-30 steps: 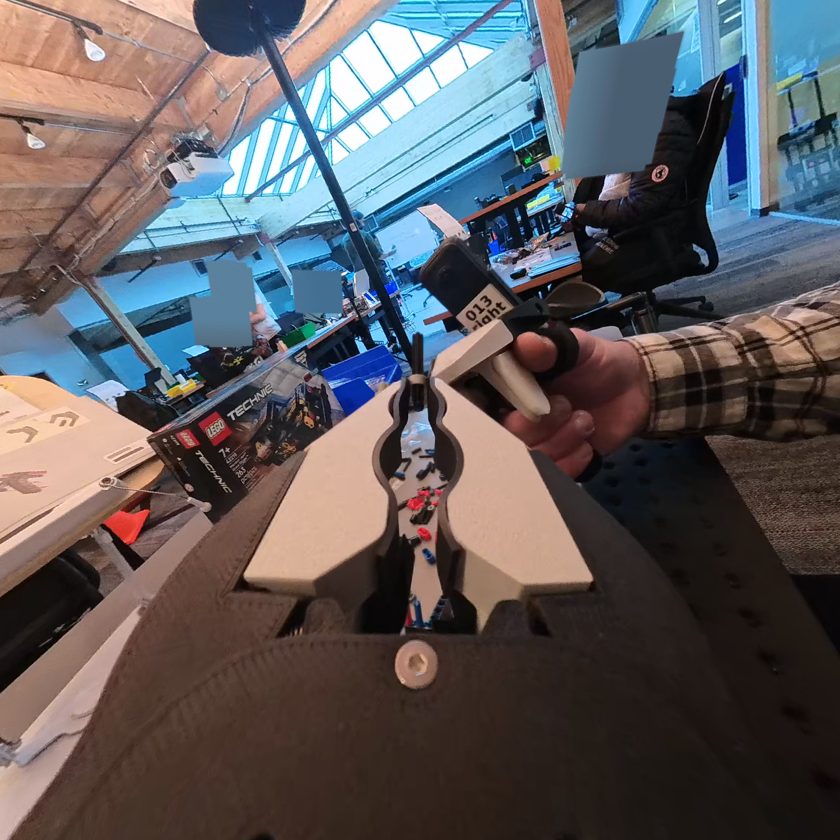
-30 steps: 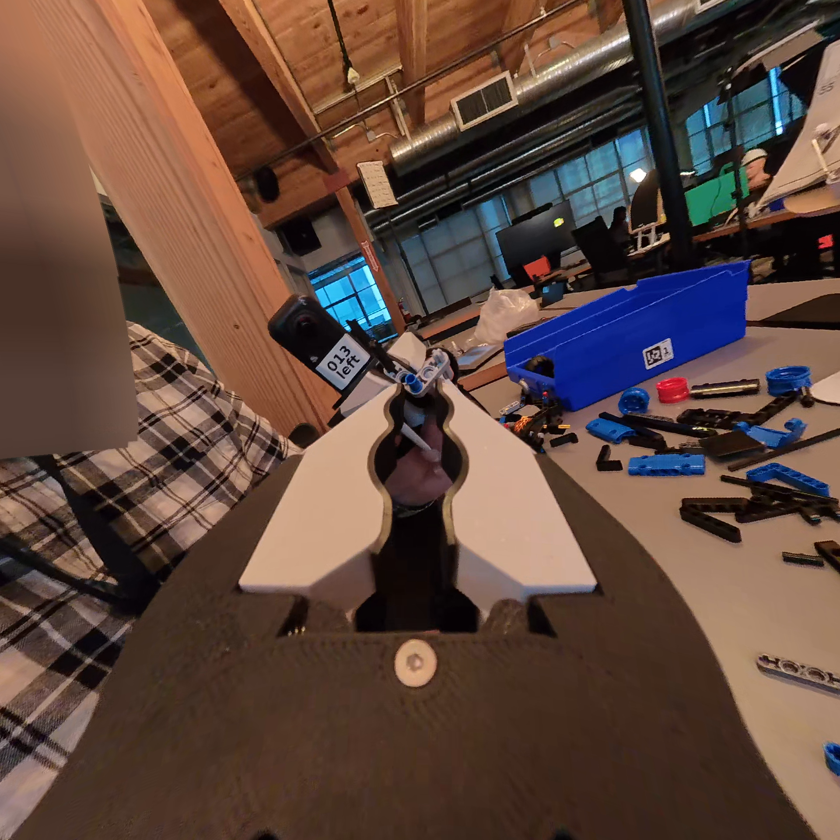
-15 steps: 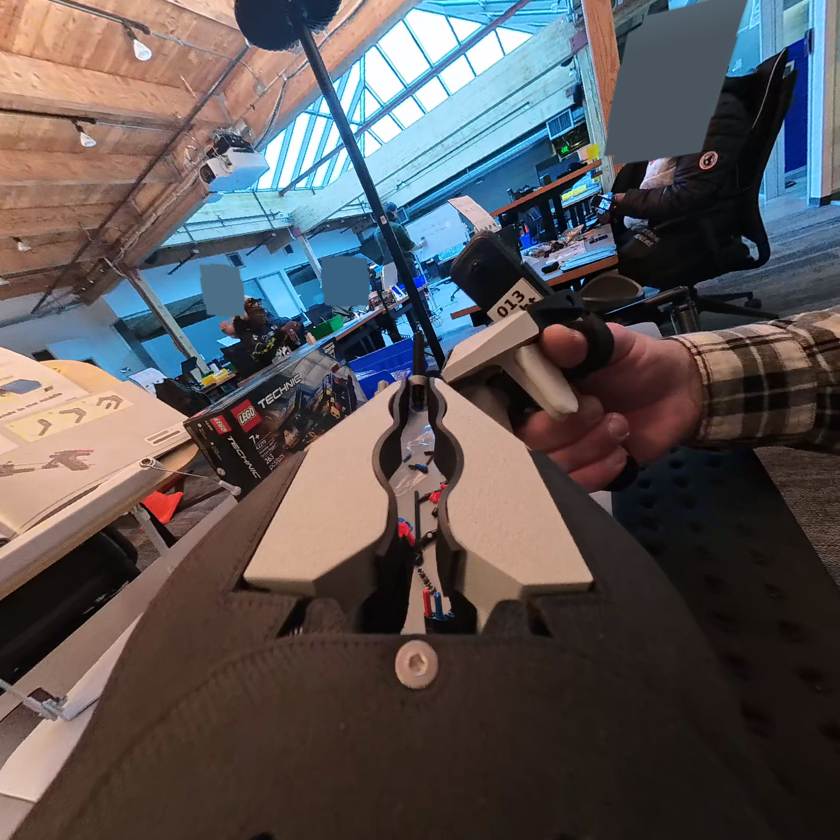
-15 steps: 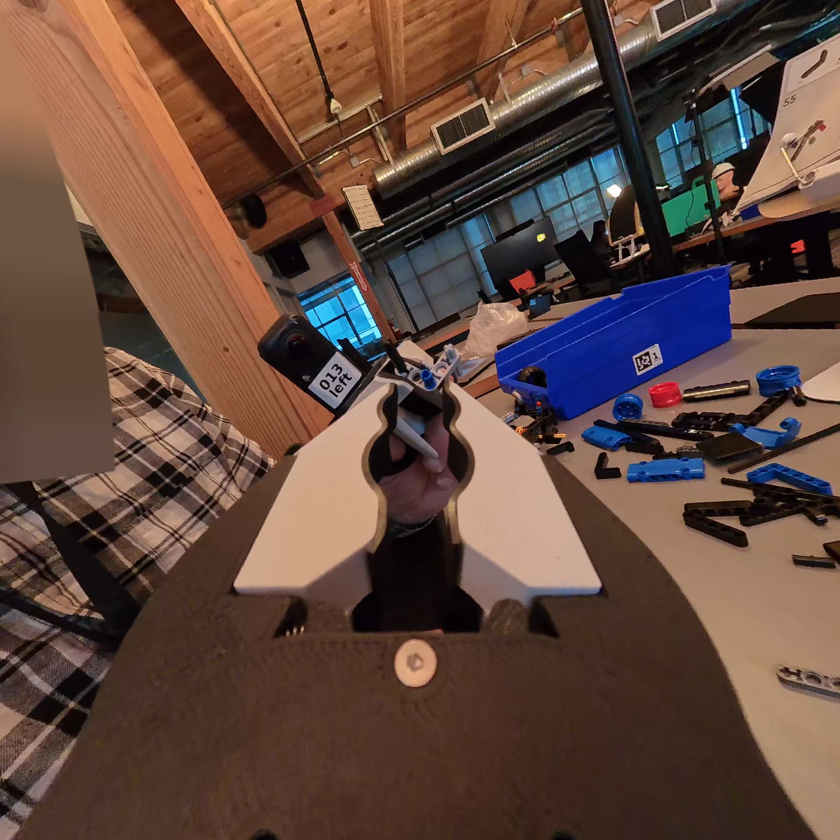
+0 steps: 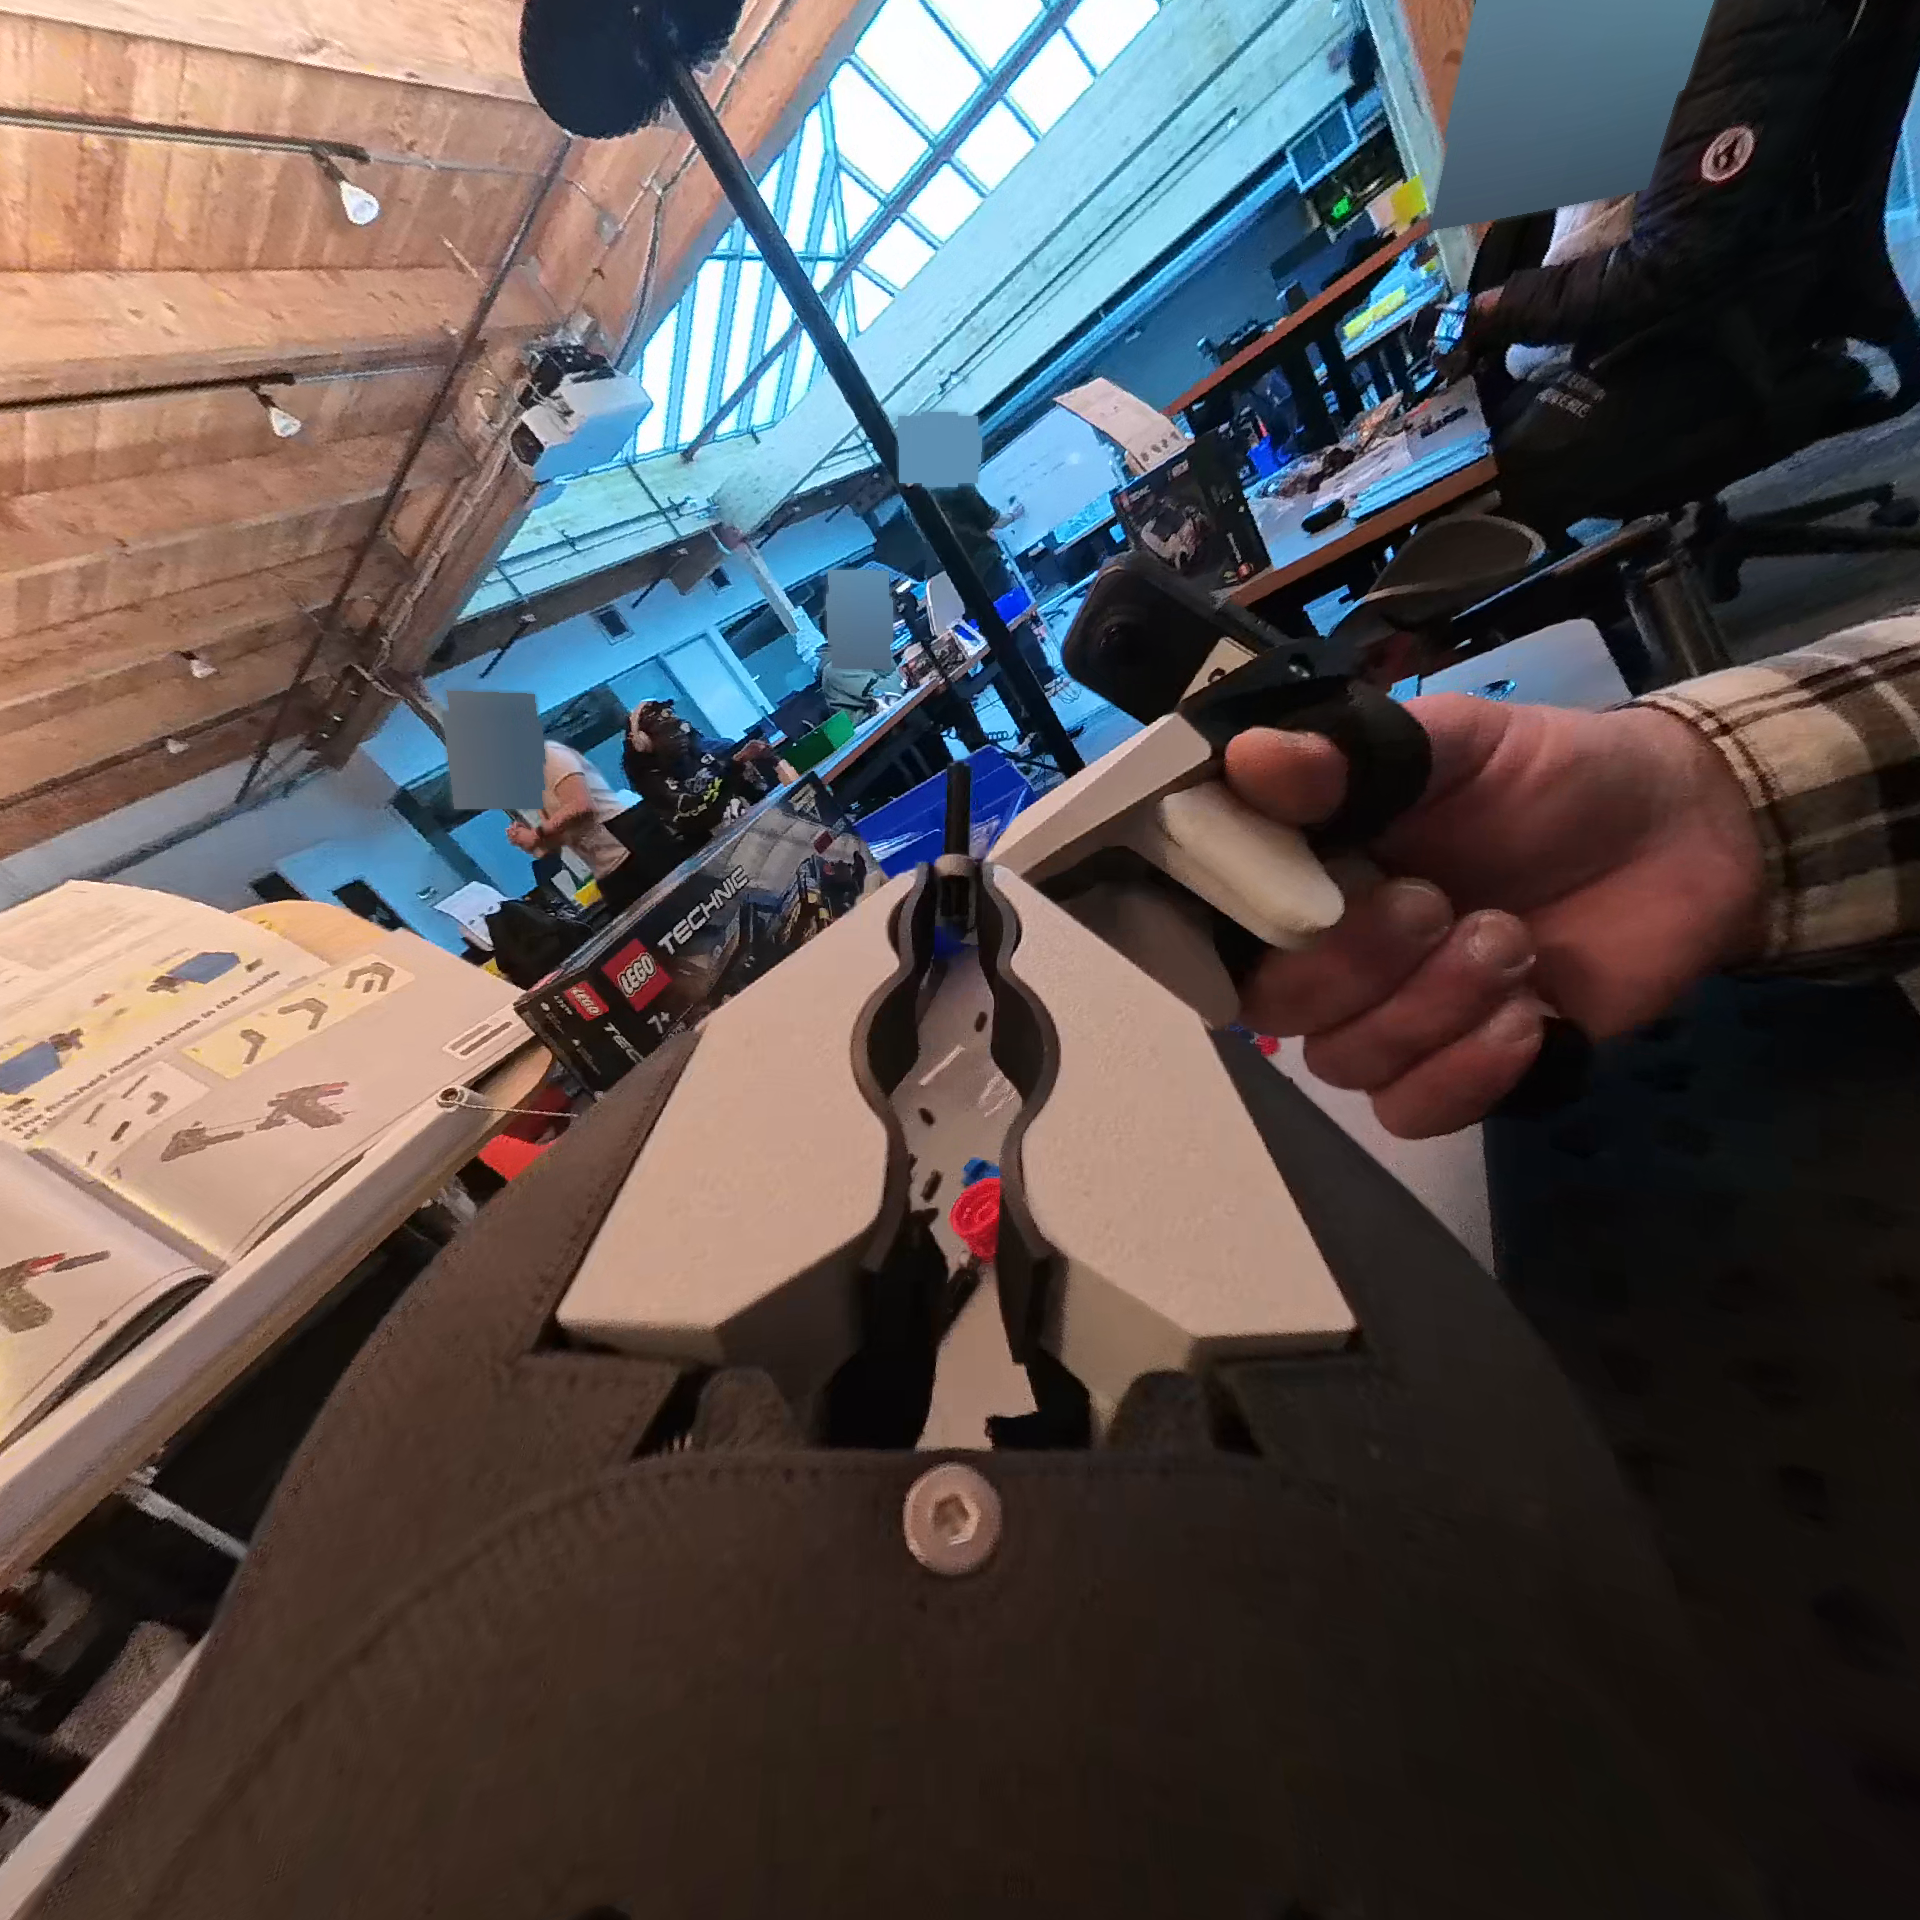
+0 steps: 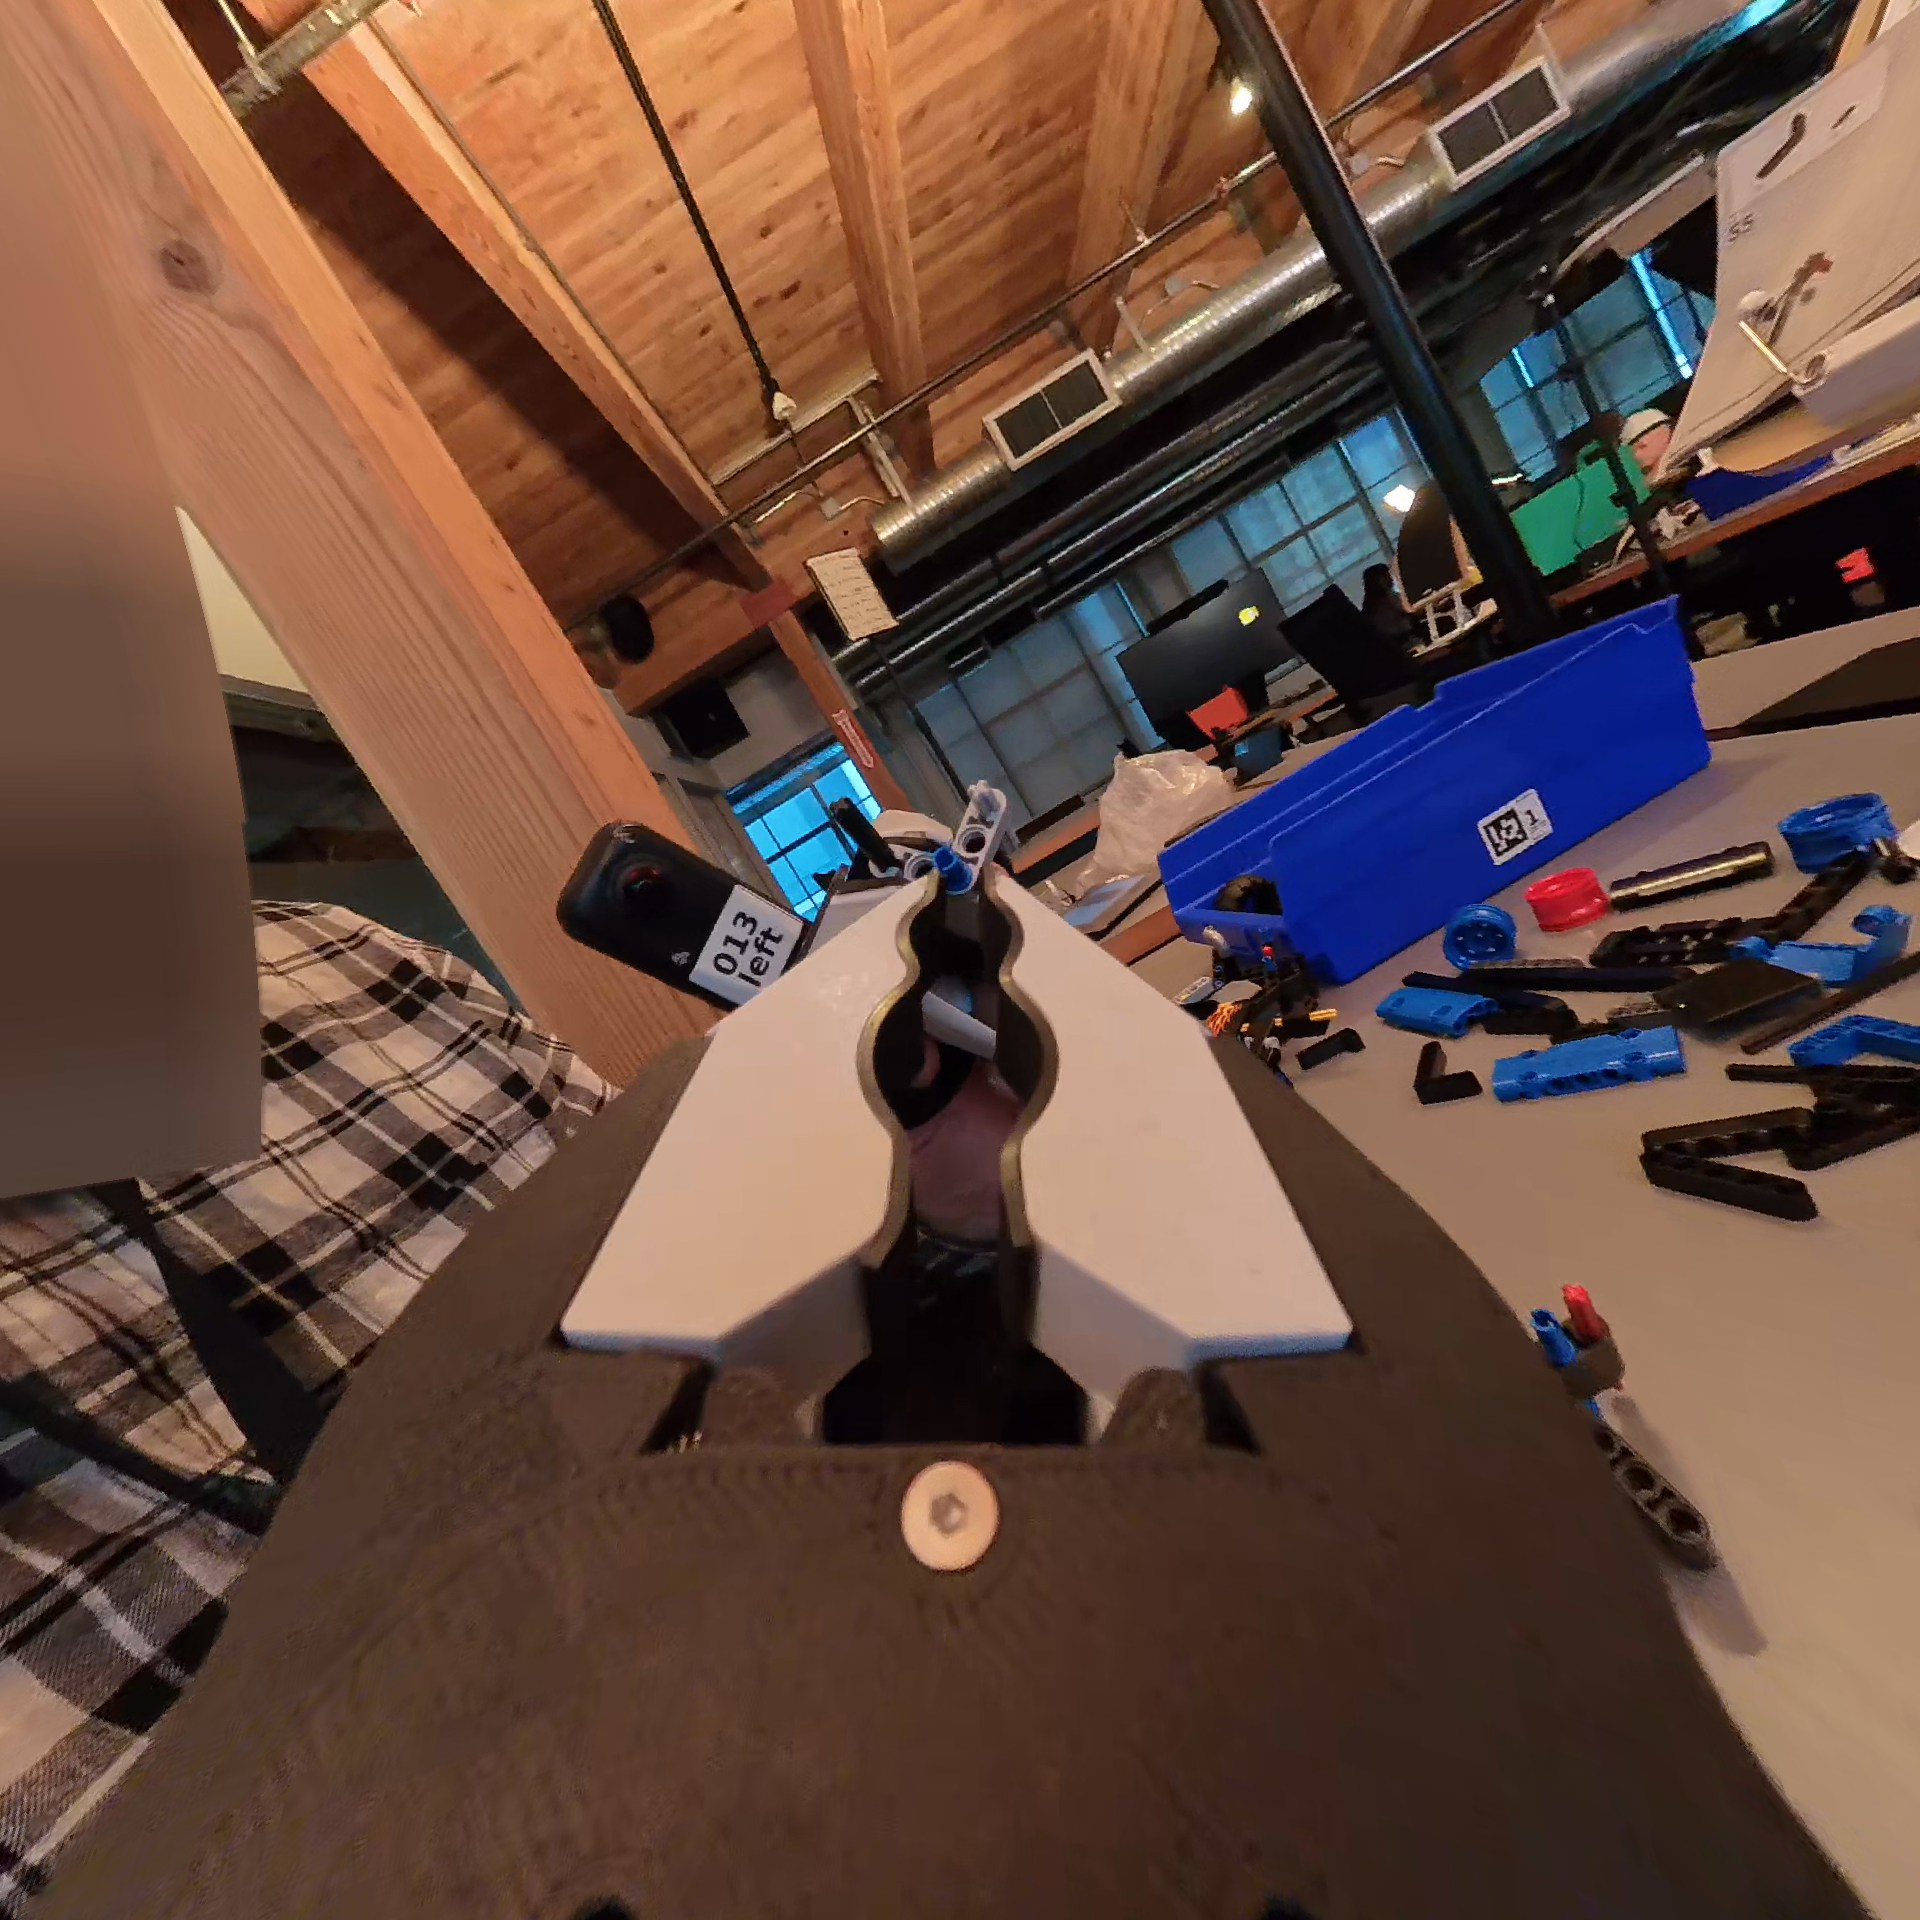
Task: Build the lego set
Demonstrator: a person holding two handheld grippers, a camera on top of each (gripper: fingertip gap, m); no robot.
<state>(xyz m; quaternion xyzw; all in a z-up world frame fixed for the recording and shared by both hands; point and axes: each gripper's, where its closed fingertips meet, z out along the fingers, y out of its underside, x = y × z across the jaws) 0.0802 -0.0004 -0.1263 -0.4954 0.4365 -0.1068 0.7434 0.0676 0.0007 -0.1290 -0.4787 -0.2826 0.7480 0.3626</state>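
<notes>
A small lego assembly (image 6: 961,847), light, stiff and easily popped apart, is pinched mid-air between both grippers: left gripper (image 5: 956,883) and right gripper (image 6: 961,883) clenched on it at their tips.

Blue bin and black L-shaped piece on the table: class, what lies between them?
Right wrist view: a black wheeled subassembly lies between the blue bin and the black L-shaped piece.
</notes>
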